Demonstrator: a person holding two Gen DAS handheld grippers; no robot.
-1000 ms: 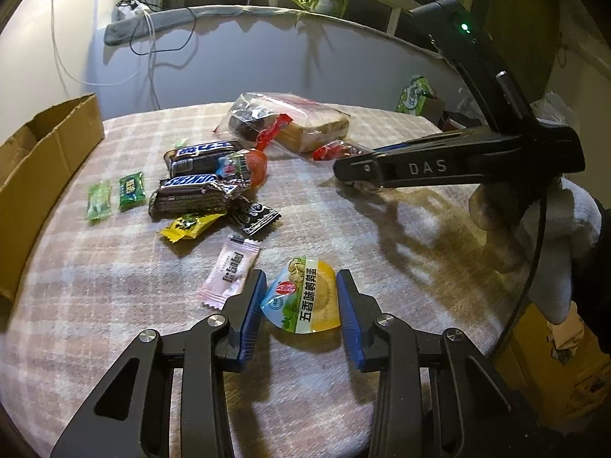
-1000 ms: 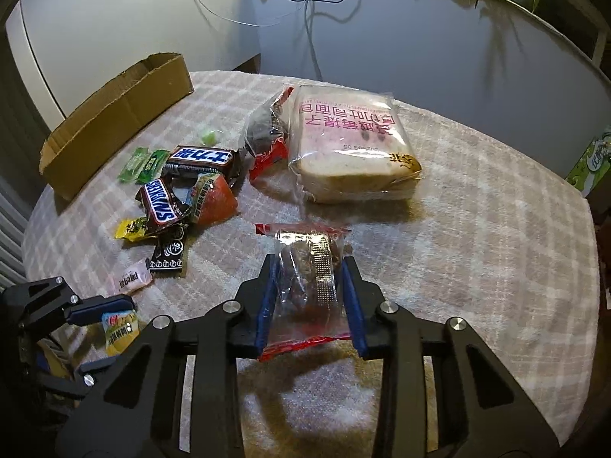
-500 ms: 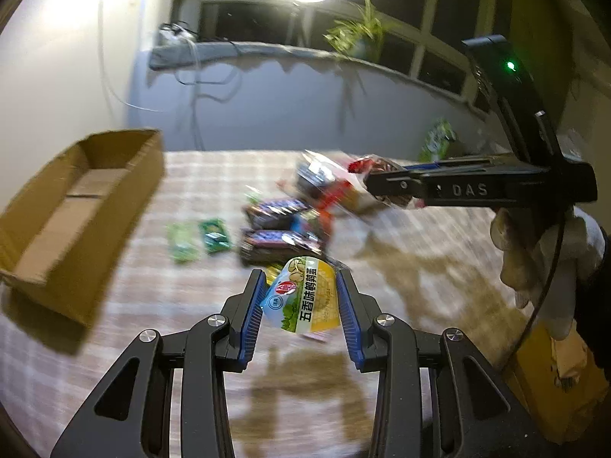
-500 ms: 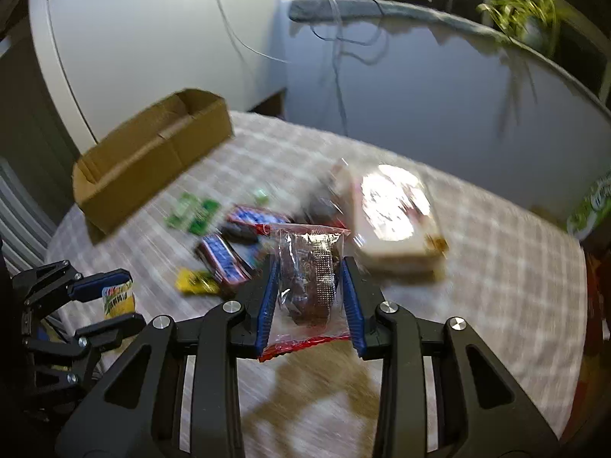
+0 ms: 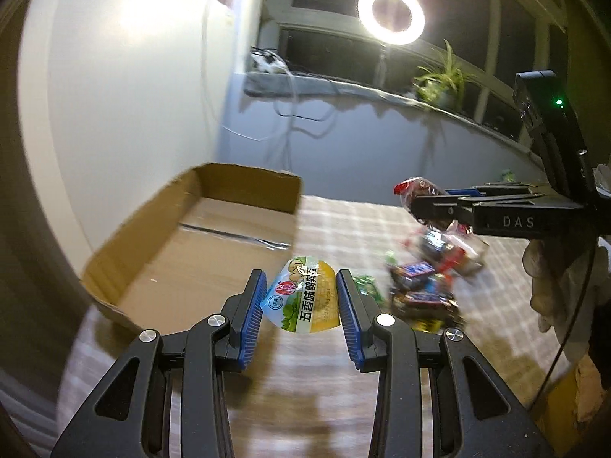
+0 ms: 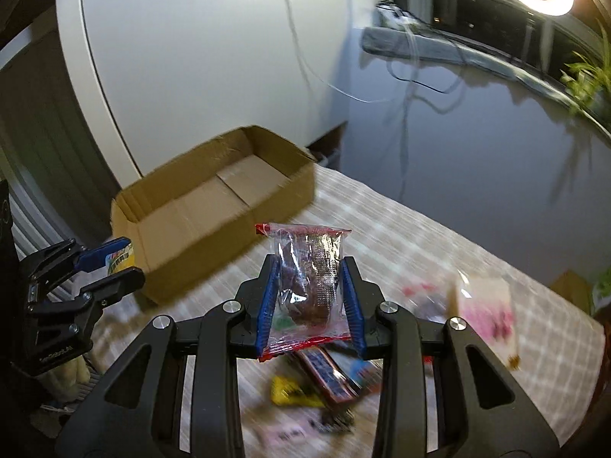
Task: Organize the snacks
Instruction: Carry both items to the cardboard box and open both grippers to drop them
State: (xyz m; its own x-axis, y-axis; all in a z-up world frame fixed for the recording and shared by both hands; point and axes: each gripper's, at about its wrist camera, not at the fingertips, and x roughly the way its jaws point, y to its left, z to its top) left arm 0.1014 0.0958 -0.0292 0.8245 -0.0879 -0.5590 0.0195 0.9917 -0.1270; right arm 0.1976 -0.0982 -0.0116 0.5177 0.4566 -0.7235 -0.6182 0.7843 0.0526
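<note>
Cardboard box [image 5: 214,236] centre-left: empty | your left tongs [image 5: 300,297] grip yellow packet [image 5: 303,295] | right tongs [image 6: 310,297] grip clear wrapper [image 6: 307,278] | snack pile [image 5: 424,278] remains on desk [image 5: 343,225], right.

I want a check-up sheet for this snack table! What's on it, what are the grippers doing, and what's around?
Surface: checked tablecloth, blurred.
Job's things: open cardboard box, nothing seen inside; yellow-green snack pack; clear cake packet; snack pile.
Clutter: nothing seen.
Grippers: left gripper shut on the snack pack; right gripper shut on the cake packet.
Cables: white and dark cables hang from the sill.
Surroundings: ring light, potted plant, dark windows.
</note>
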